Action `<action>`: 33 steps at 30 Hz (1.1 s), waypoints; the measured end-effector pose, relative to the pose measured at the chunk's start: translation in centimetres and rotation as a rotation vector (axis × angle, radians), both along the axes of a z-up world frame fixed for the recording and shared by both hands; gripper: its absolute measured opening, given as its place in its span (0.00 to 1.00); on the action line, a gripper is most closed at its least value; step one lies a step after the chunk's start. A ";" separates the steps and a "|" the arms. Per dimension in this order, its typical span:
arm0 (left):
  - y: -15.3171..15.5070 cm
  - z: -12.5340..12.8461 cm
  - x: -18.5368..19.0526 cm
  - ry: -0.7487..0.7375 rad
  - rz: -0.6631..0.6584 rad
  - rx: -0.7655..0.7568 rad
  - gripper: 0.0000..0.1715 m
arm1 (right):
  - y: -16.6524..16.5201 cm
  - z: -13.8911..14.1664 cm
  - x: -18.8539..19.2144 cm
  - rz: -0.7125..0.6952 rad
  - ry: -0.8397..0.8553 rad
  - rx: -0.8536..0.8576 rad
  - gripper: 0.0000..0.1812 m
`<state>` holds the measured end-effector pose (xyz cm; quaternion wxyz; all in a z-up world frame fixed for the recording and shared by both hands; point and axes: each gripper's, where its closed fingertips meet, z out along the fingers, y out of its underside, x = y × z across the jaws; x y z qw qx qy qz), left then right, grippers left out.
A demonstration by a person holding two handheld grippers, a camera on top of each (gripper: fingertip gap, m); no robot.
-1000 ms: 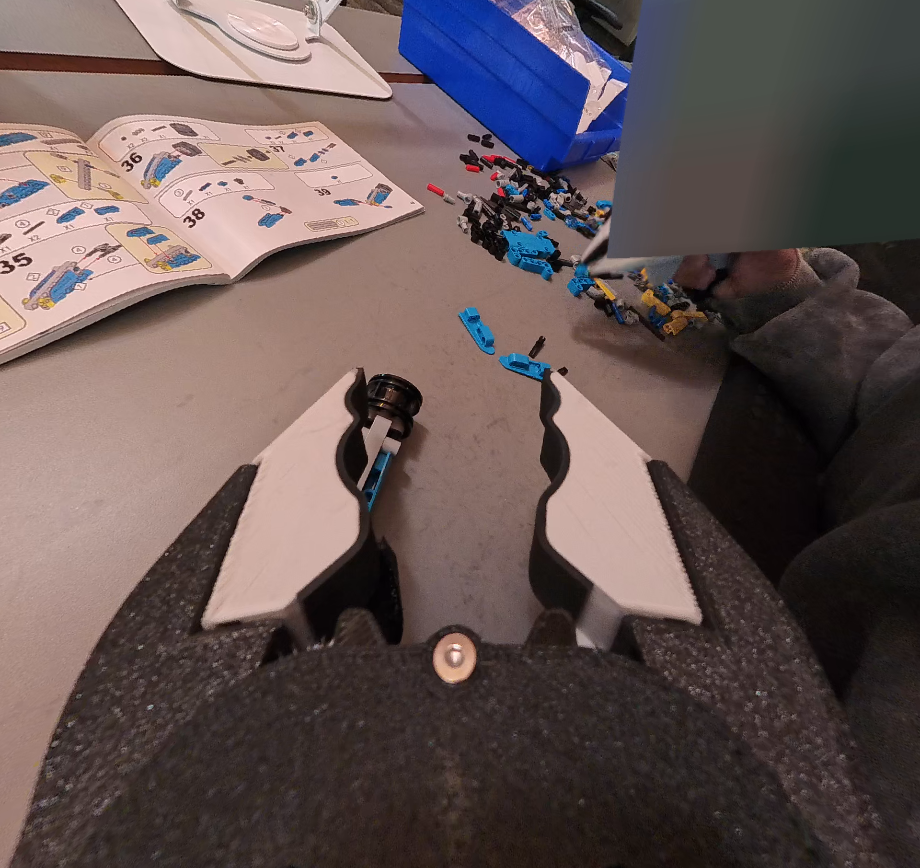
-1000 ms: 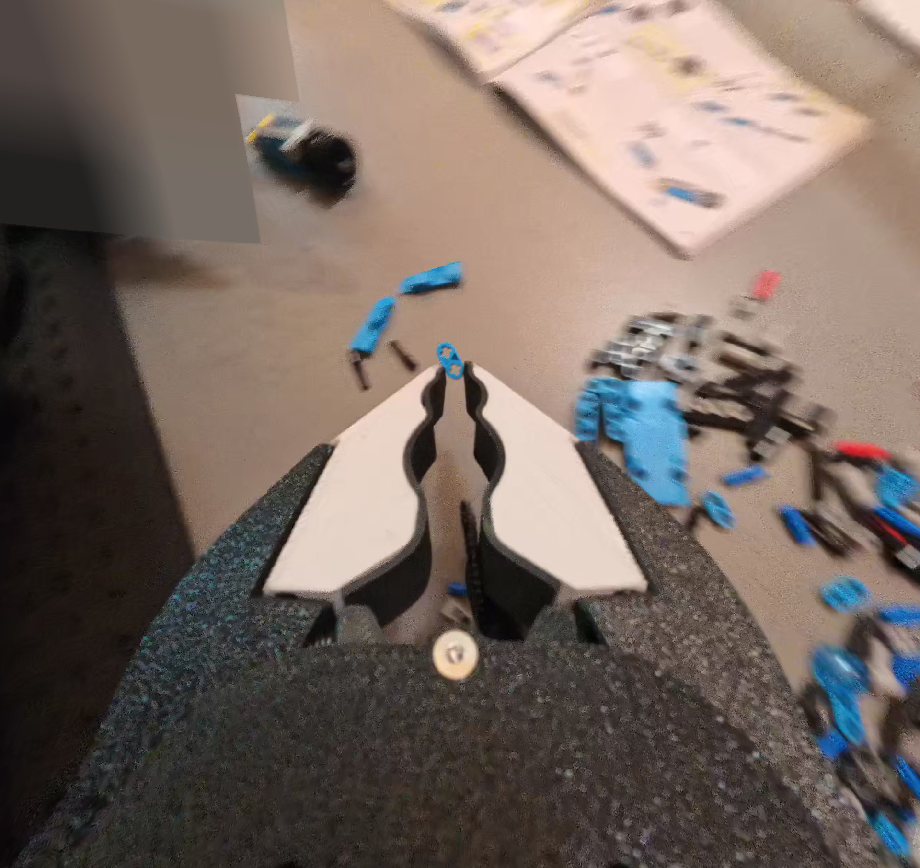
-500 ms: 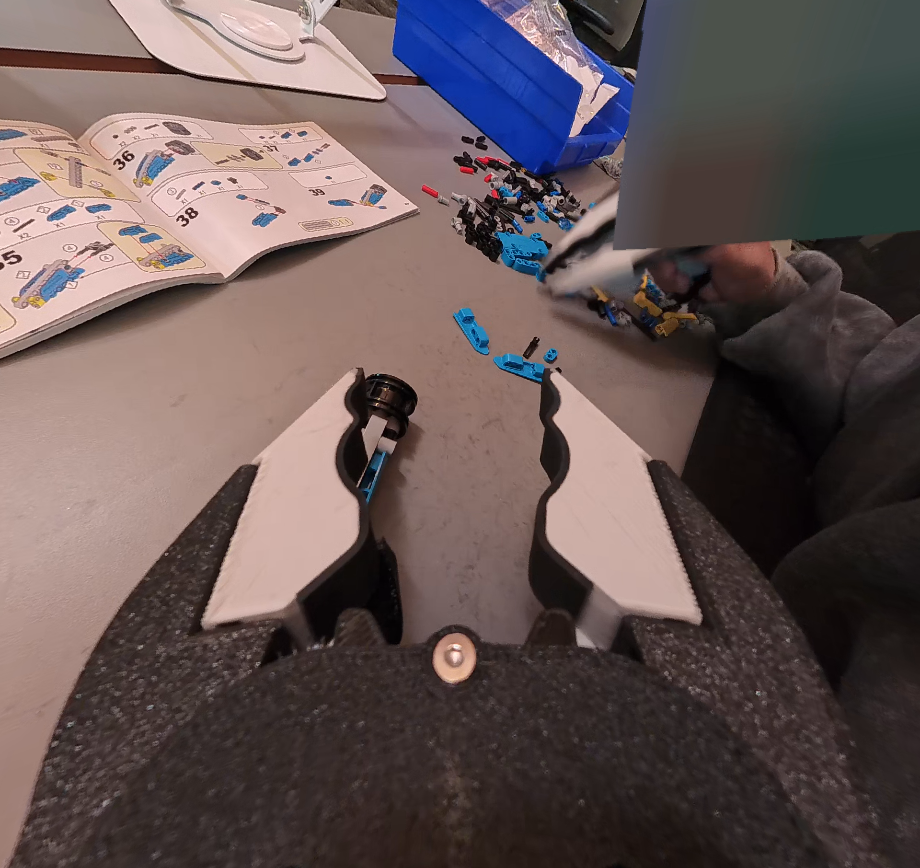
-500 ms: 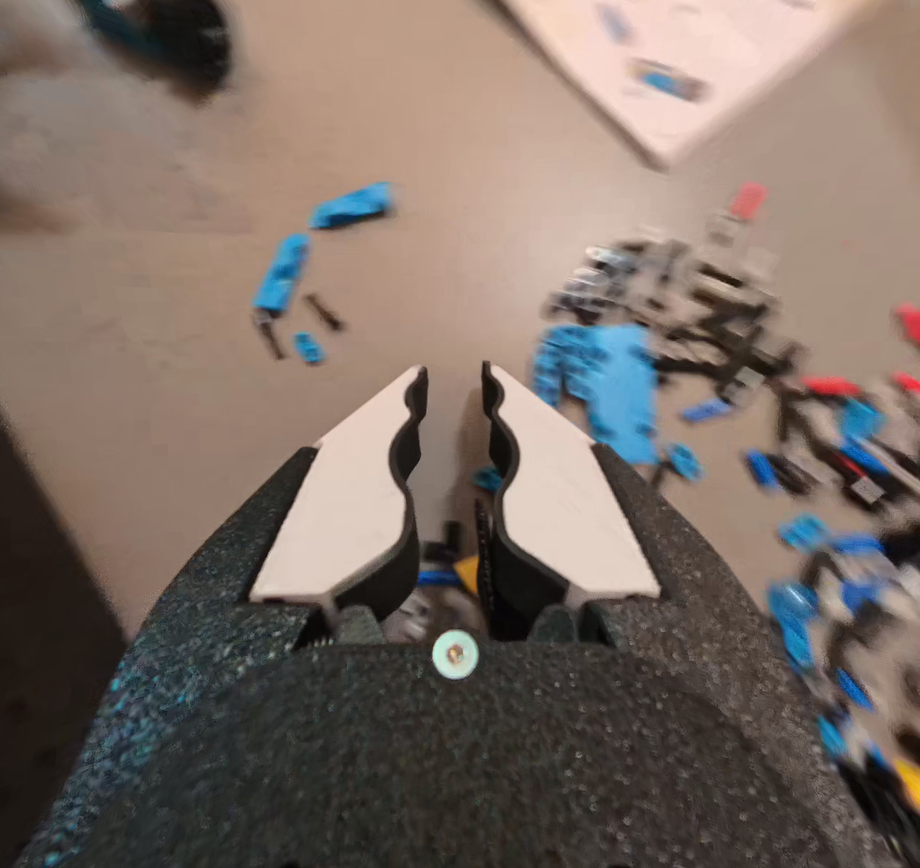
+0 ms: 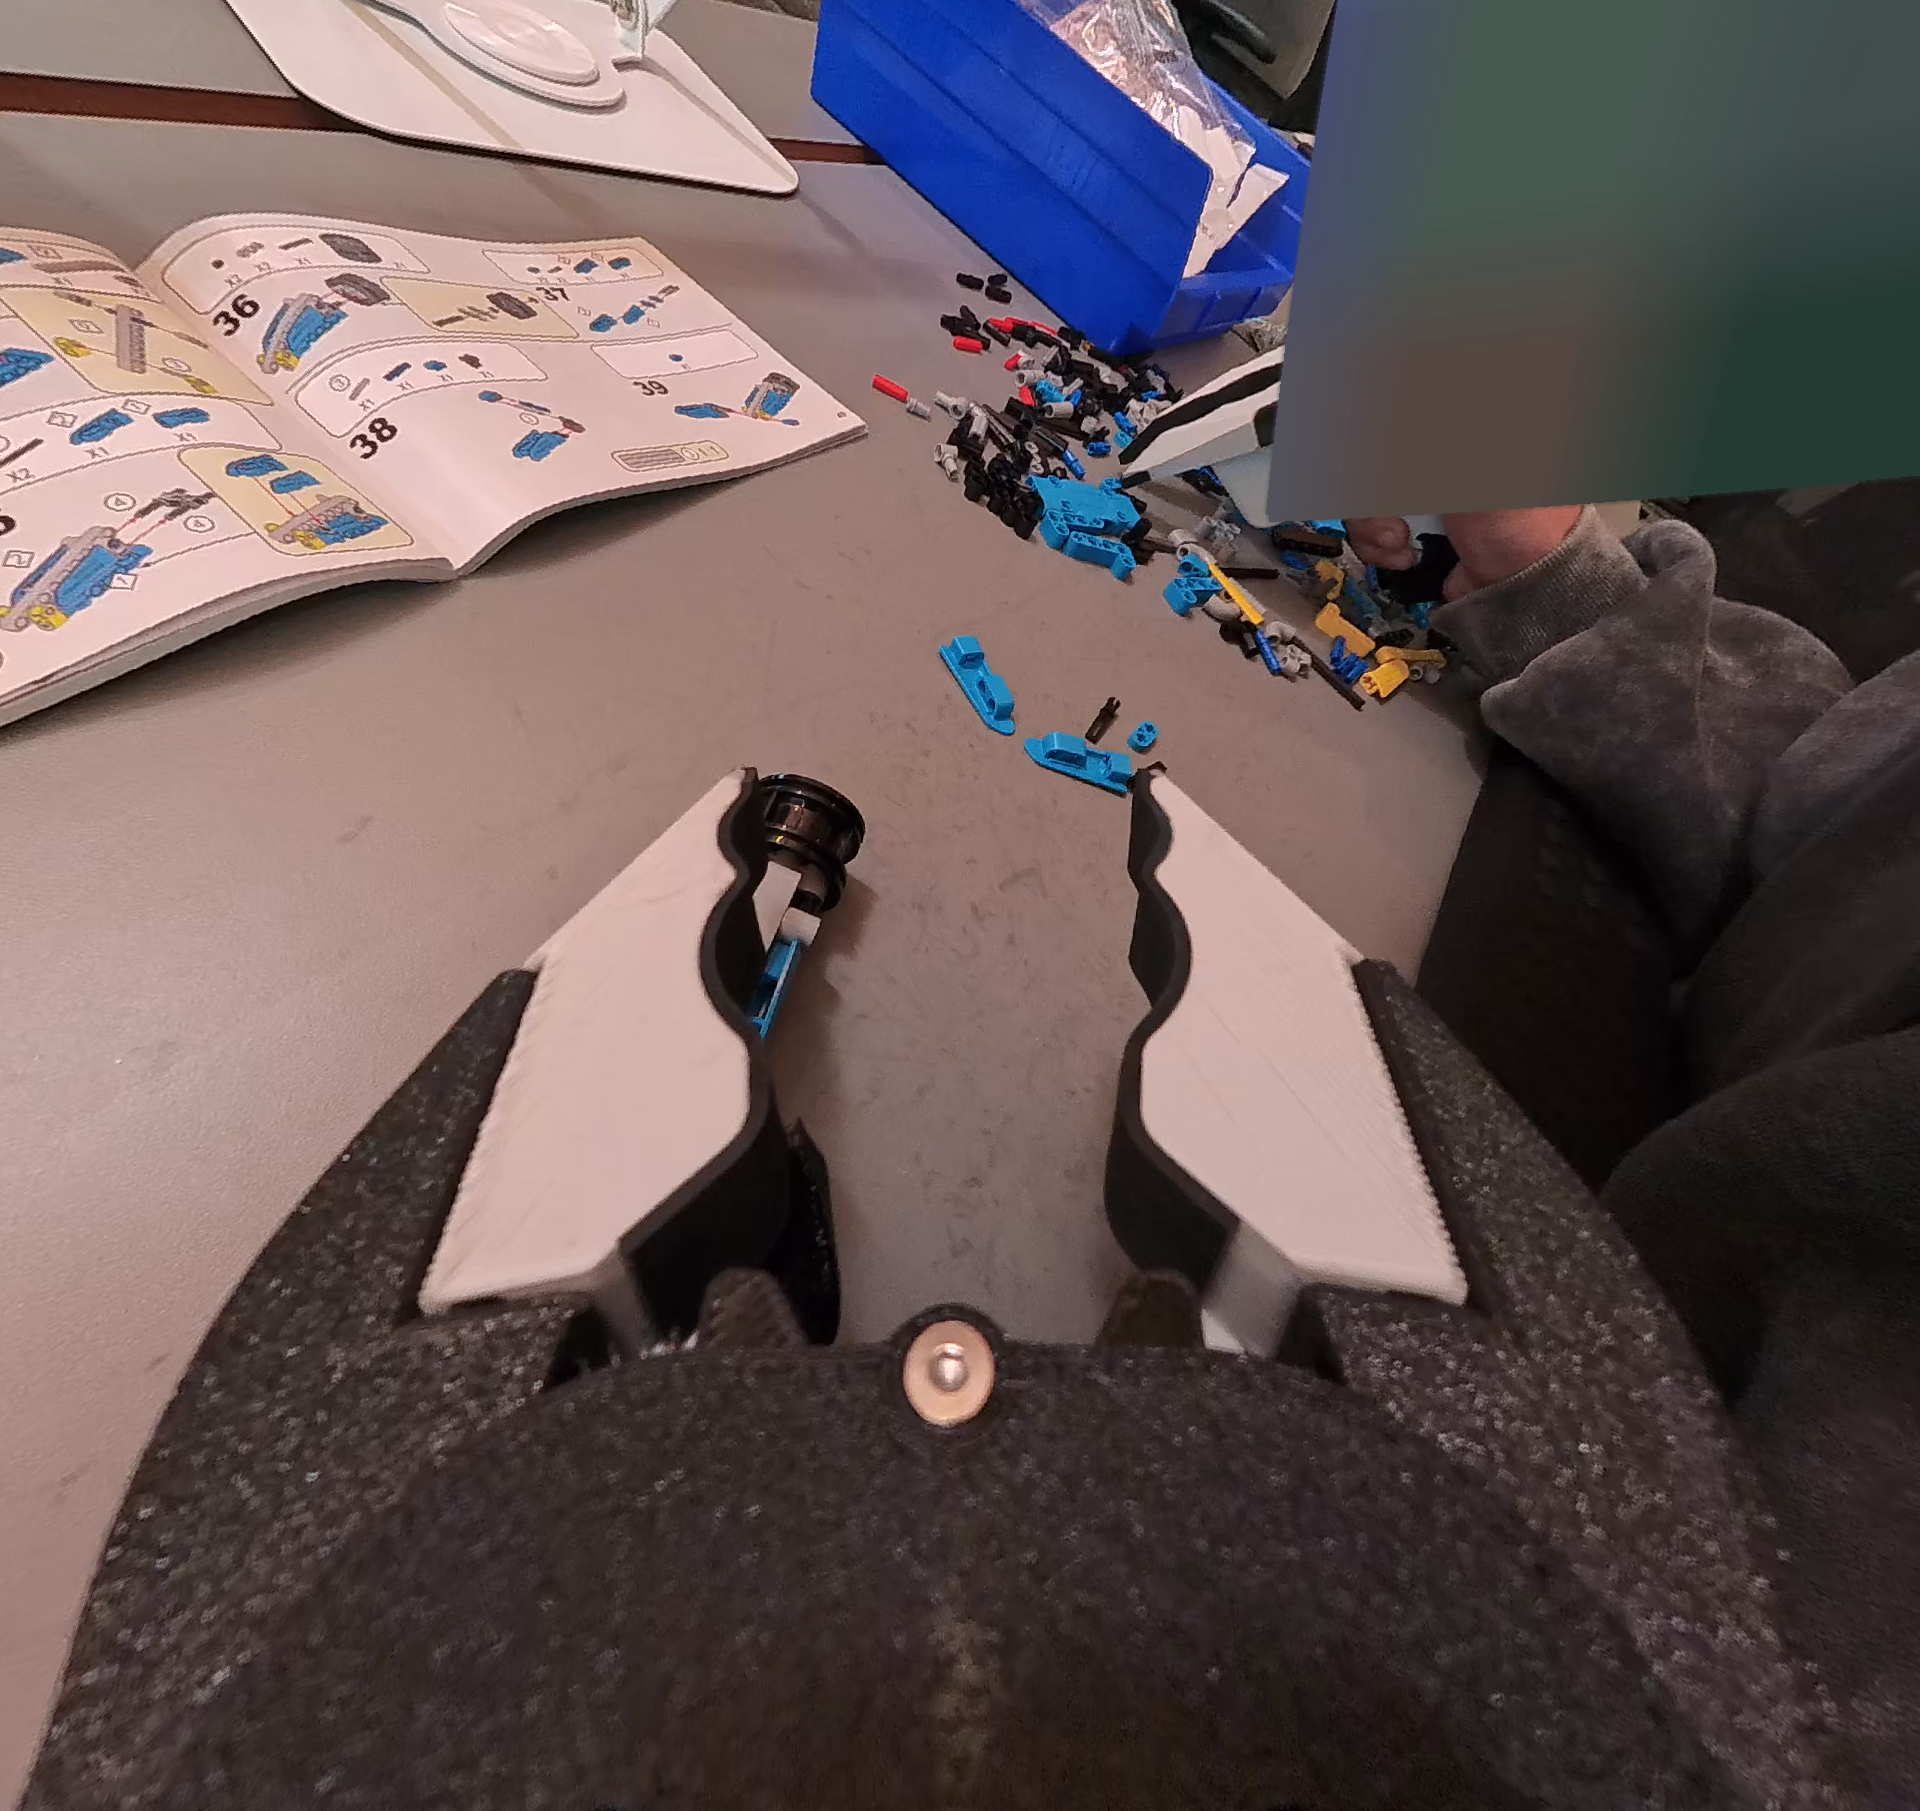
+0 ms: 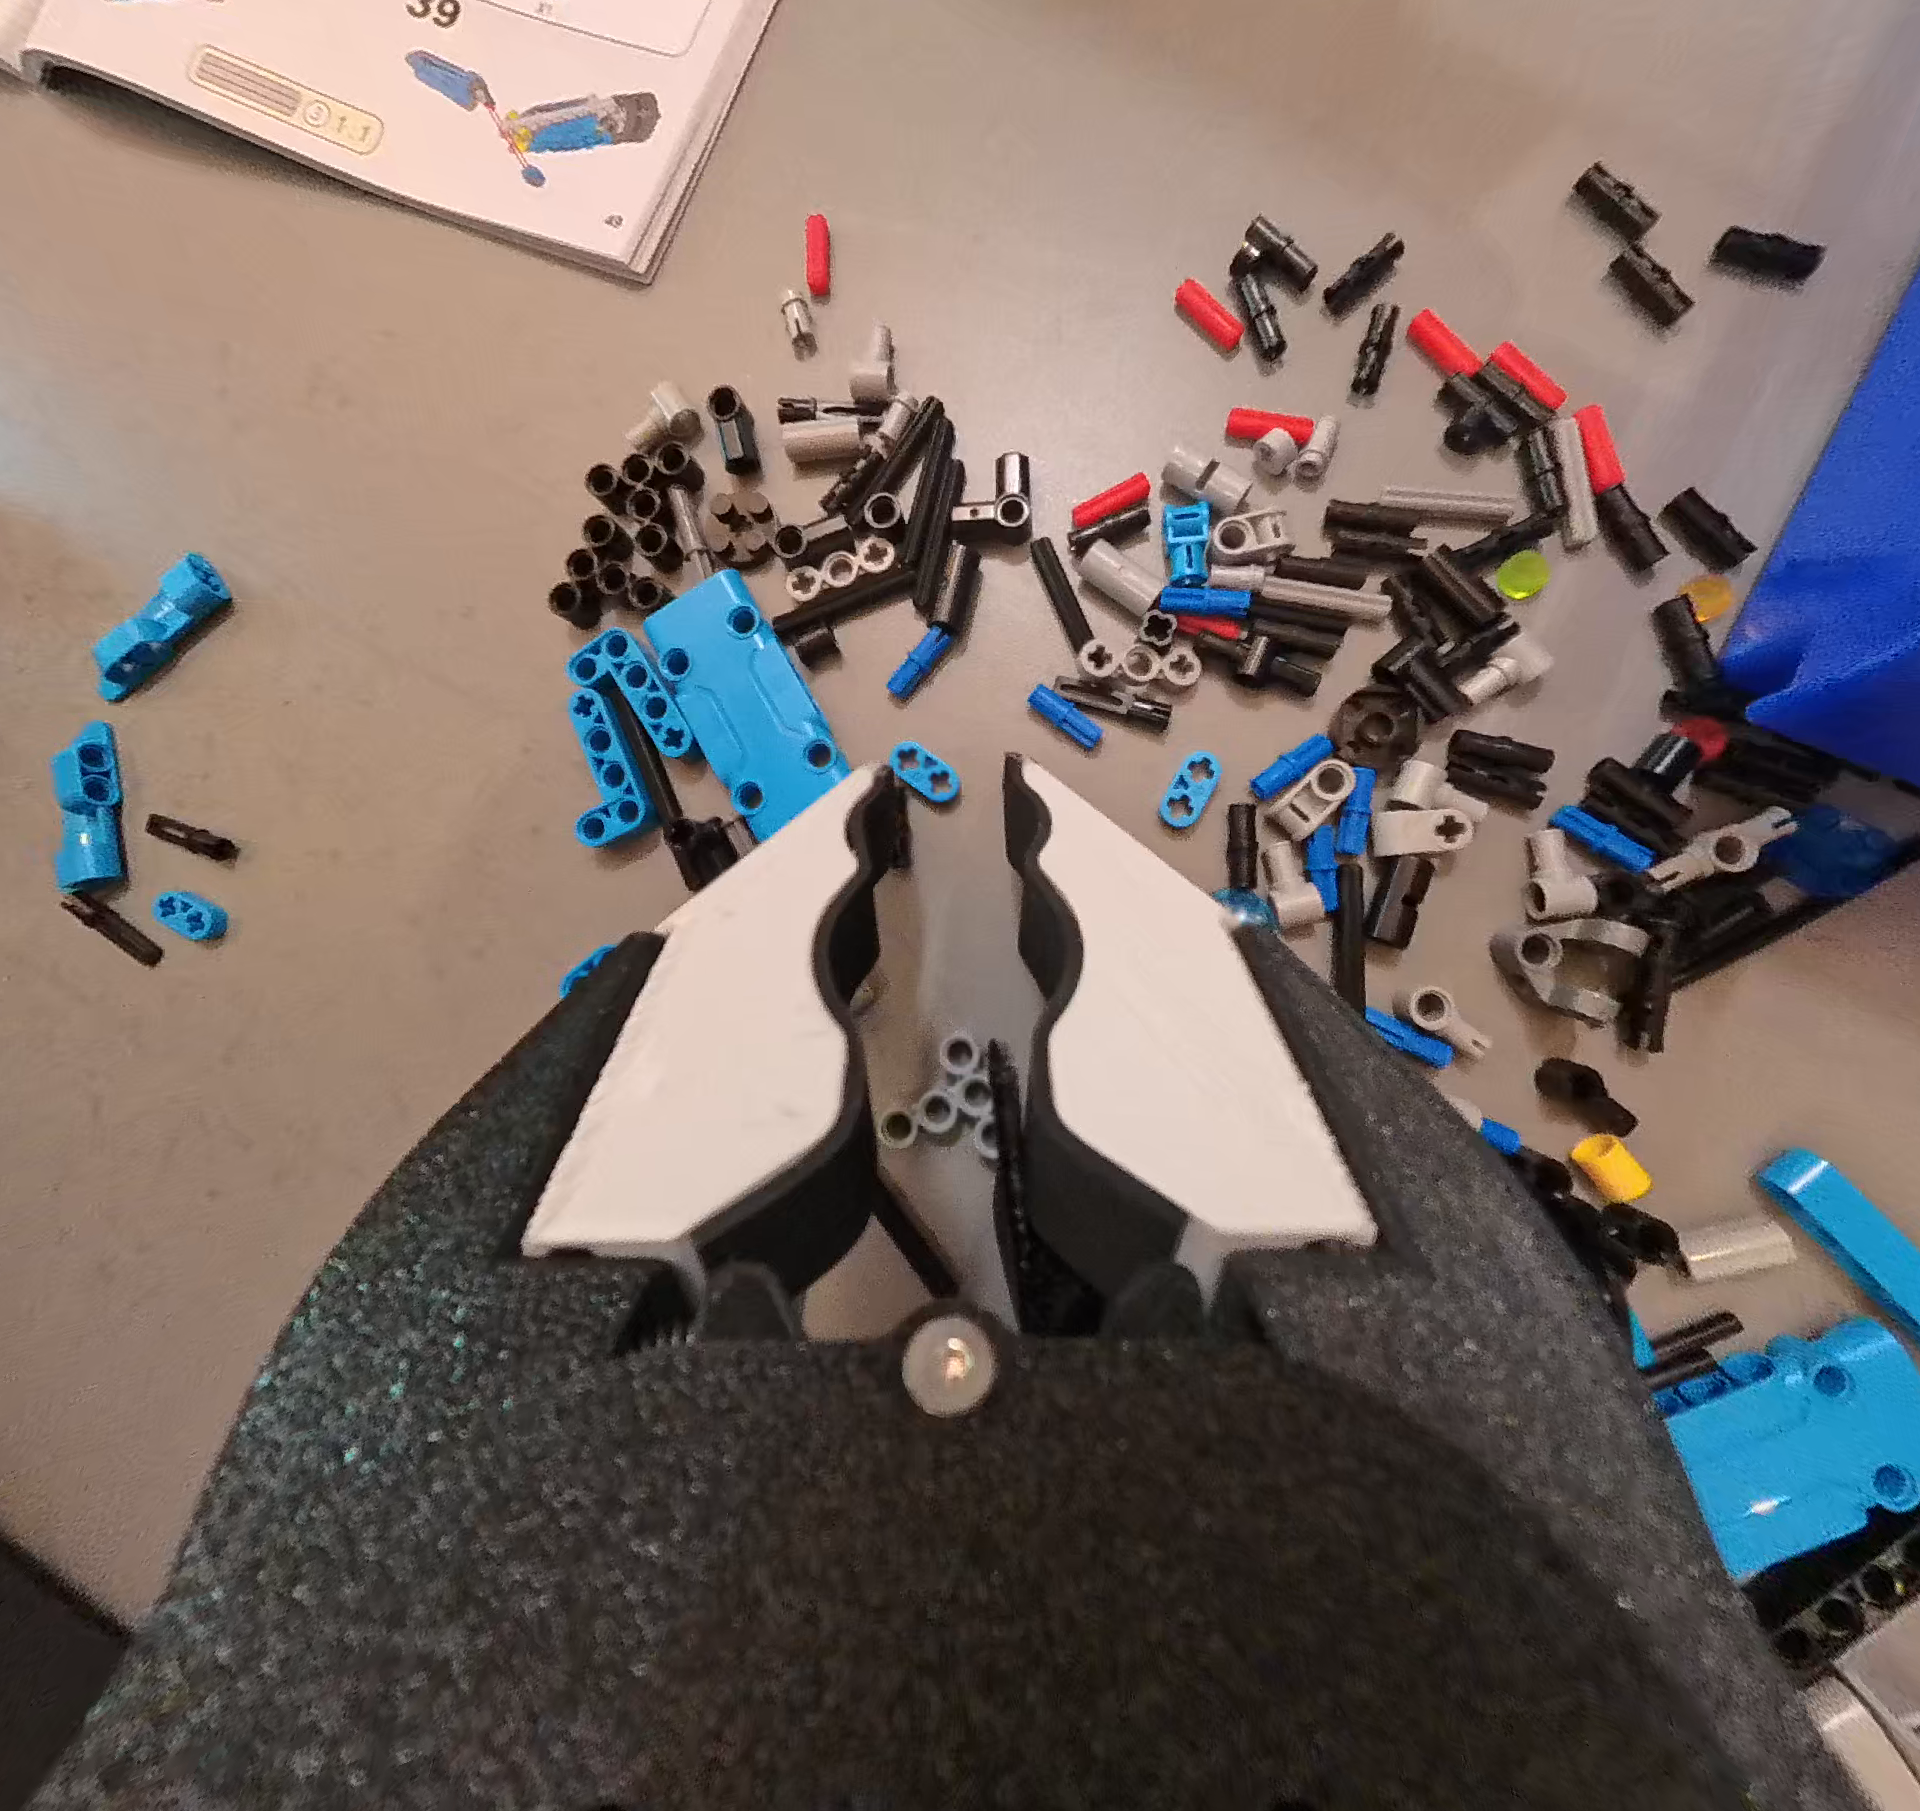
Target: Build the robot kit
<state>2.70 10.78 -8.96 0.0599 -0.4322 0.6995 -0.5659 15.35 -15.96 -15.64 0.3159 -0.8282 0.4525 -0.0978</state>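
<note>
My left gripper is open wide and low over the grey table. A small build with a black wheel lies on the table against the inside of its left finger, not gripped. My right gripper is slightly open and empty above a pile of small black, grey, red and blue building parts. A small blue two-hole link lies just past its left fingertip. A blue panel and a blue angled beam lie to the left of the tips.
An open instruction booklet lies at the left. A blue bin and a white stand base are at the back. Two blue connectors, black pins and a small blue link lie apart from the pile. A person's sleeve rests at the table's right edge. The left gripper's tips are roughly 30 cm from the right gripper's.
My right gripper let go of a small blue link beside the two blue connectors, opened a little and swung right over the parts pile. The left gripper has stayed put.
</note>
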 end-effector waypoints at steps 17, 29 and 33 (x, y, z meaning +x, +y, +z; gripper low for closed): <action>0.0 -0.2 0.0 0.005 -0.001 0.007 0.41 | 6.1 3.8 -3.7 0.337 -0.138 0.124 0.07; -0.1 -0.4 -0.1 0.012 -0.004 0.013 0.41 | 11.1 -0.4 -11.5 0.760 -0.011 -0.032 0.04; -0.1 -0.4 0.0 0.012 -0.004 0.014 0.41 | 10.9 -0.7 -11.5 0.753 0.013 -0.028 0.04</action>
